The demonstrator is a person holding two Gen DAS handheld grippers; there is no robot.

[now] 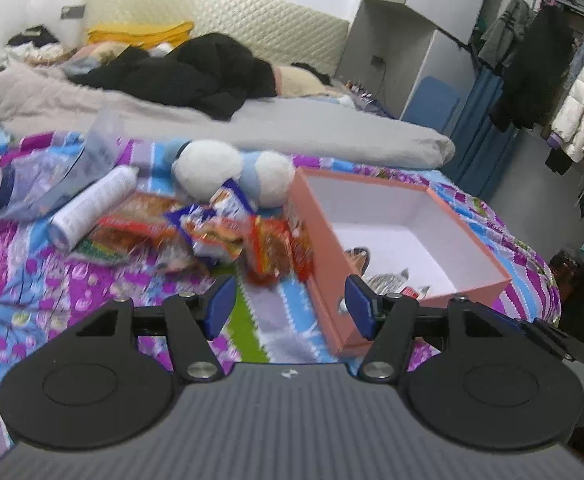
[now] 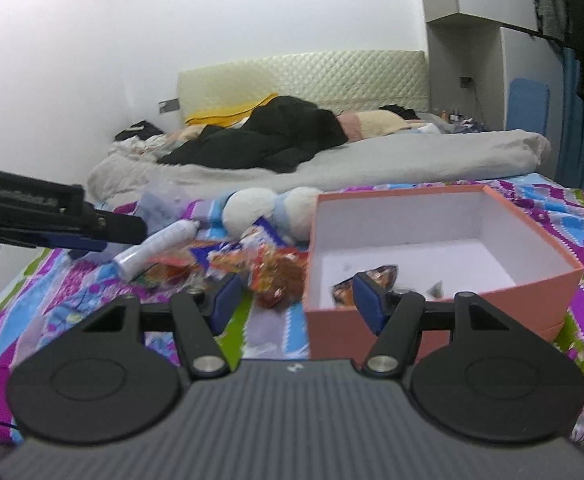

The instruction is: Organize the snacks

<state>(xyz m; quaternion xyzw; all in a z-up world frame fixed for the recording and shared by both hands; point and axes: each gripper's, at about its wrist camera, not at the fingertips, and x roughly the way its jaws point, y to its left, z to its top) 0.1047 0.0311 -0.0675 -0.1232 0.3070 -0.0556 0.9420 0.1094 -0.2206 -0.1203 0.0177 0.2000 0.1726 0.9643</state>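
Tongs on both sides stand about half open and hold nothing: I see my left gripper (image 1: 290,306) and right gripper (image 2: 295,300) above the patterned bedspread (image 1: 52,280). Snack packets (image 1: 220,236) lie heaped just left of the pink box (image 1: 371,200); a few sit inside. Near the box's left wall, open bedspread remains.

Print on snack packets (image 1: 228,236) blurred, seemingly unreadable.

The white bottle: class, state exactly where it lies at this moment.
The white bottle lies on its side on the patterned bedspread, left of the snack packets and in front of the plush toy, in both views.
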